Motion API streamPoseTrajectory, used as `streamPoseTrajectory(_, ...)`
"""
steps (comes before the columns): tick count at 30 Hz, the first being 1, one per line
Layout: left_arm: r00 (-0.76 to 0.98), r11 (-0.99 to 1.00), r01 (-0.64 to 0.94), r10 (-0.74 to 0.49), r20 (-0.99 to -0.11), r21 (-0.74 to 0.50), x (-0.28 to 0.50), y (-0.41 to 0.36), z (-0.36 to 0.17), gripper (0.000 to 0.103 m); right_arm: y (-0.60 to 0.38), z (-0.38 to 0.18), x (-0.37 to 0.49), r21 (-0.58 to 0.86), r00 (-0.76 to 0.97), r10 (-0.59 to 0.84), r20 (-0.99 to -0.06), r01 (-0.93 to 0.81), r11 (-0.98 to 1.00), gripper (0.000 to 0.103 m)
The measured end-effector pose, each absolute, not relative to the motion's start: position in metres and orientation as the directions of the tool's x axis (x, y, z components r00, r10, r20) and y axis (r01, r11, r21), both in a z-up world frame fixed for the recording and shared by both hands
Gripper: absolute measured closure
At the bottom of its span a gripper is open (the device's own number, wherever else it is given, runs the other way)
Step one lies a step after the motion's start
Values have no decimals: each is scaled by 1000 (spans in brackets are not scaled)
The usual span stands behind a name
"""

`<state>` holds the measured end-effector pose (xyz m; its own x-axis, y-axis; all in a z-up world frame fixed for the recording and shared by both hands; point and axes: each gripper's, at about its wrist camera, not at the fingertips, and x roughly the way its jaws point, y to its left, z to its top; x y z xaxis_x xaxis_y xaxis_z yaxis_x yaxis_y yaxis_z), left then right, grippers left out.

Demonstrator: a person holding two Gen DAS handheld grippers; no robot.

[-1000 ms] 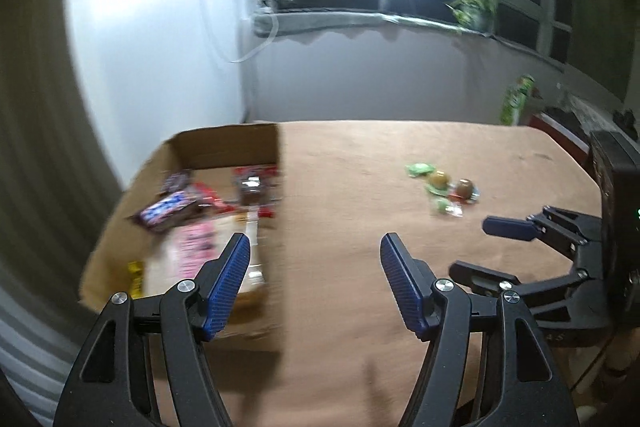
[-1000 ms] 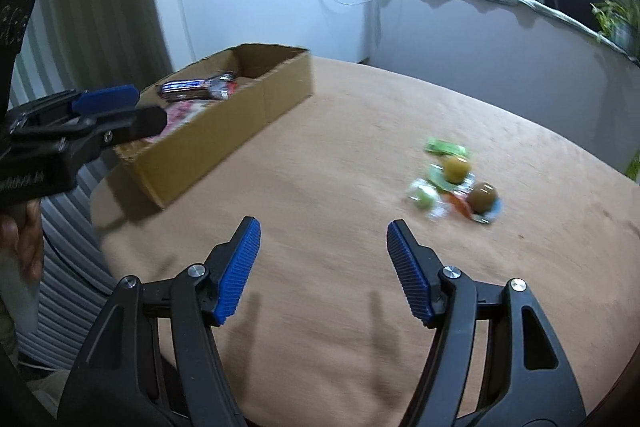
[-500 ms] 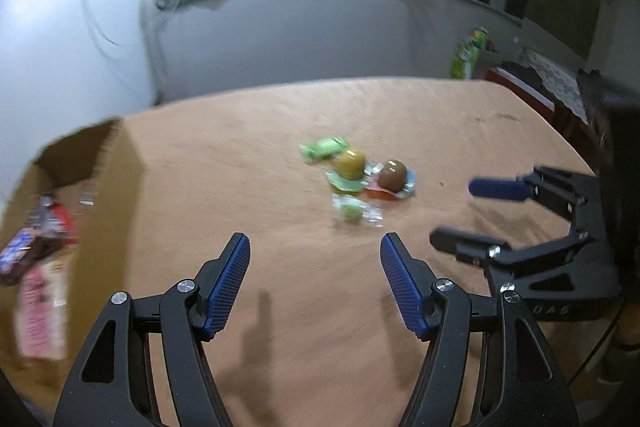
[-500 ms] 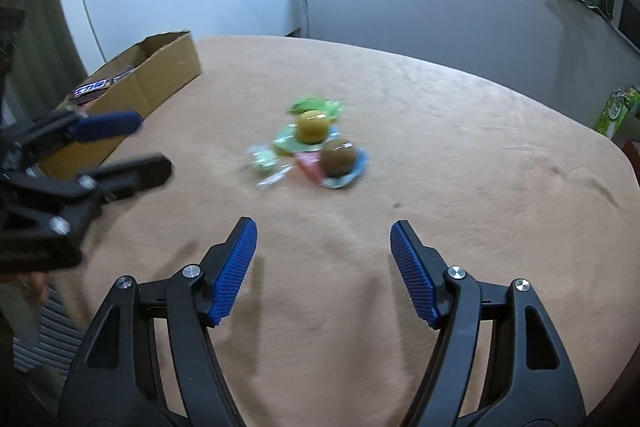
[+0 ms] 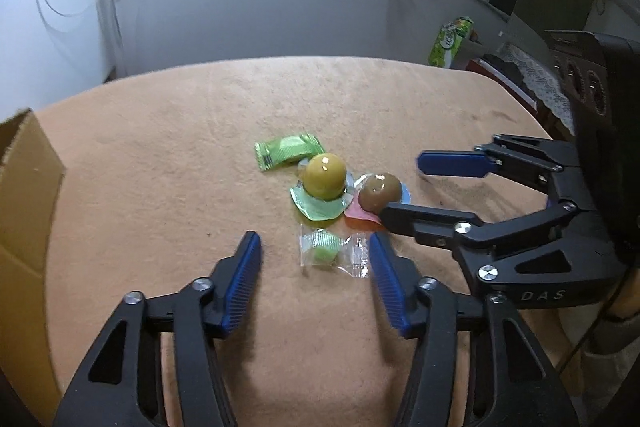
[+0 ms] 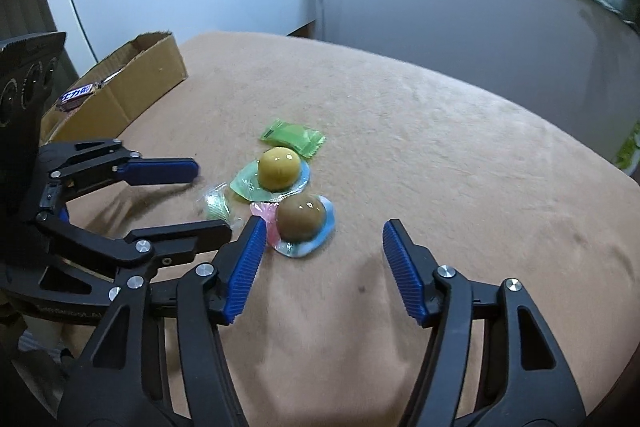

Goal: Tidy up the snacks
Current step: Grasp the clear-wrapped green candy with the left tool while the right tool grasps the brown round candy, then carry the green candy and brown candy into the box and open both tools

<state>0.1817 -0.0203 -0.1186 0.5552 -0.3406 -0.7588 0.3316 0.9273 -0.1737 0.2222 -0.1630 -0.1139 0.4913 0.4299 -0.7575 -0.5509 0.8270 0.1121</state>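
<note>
- Box [image 6: 132,83] at table's [image 6: 440,147] left edge already holds bars.
- Four sweets [image 5: 332,187] left mid-table, unboxed.
- Your left gripper [image 5: 314,255], jaws just narrowing, straddles clear candy [image 5: 326,251], not clamped.
- Your right gripper [image 6: 322,247] apart, near brown jelly [image 6: 301,218], empty.

Tan-cloth table [image 5: 160,155]: wrapped snacks [image 5: 328,187] clustered mid-table; cardboard box [image 6: 132,87] well apart, at table's edge.
</note>
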Motion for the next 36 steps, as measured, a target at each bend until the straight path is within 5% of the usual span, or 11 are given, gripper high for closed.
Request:
streamPoseTrajectory(3, 554, 922, 344, -350, -755, -176, 183, -21, -119, 79, -160, -121, 228, 132, 466, 456, -759, -575, 807, 44)
streamPoseTrajectory(5, 542, 916, 356, -363, -758, -184, 183, -22, -119, 94, -159, -119, 227, 138, 460, 471, -753, -589, 796, 72)
streamPoseTrajectory(36, 639, 937, 298, -336, -692, -180, 152, 20, -88, 94, -207, -98, 200, 154, 581, 412, -702, -440, 885, 72)
